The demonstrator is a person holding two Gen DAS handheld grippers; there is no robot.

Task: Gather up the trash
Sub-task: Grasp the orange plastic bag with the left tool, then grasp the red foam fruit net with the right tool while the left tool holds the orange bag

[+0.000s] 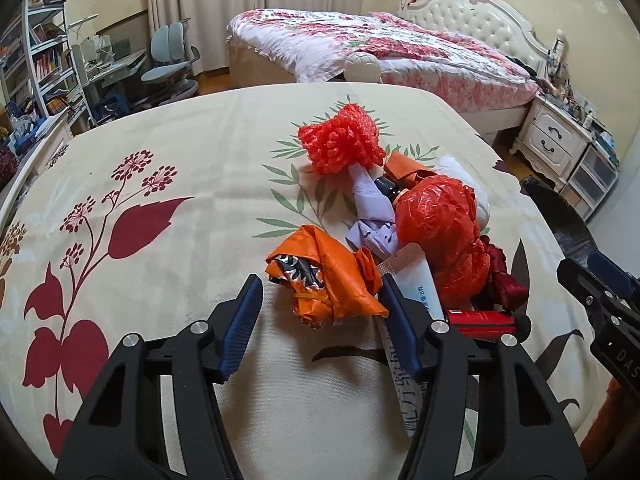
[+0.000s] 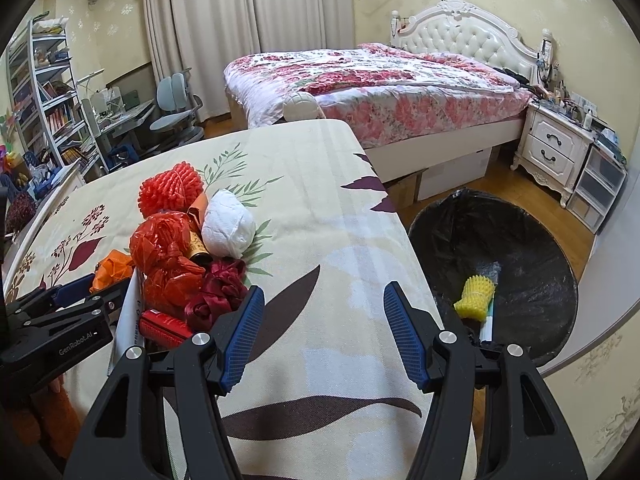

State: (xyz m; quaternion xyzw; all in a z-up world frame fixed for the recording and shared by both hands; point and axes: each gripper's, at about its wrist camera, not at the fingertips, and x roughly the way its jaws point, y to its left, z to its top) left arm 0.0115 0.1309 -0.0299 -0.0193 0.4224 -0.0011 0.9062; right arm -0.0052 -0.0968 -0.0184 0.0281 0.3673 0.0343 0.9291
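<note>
Trash (image 1: 384,216) sits in a pile at the middle of the frame. Your left gripper (image 1: 324,312) stands open around the orange wrapper (image 1: 328,280); squeeze next. Your right gripper (image 2: 324,332) hangs open, empty, bin (image 2: 520,248) at right.

- "GenRobot.AI" stood in pale letters on the black body of the left gripper (image 2: 76,294).
- "DAS" showed on the right gripper (image 1: 592,280), its end cut off.
- Large dark characters on the white carton (image 1: 404,372) could not be read.
</note>
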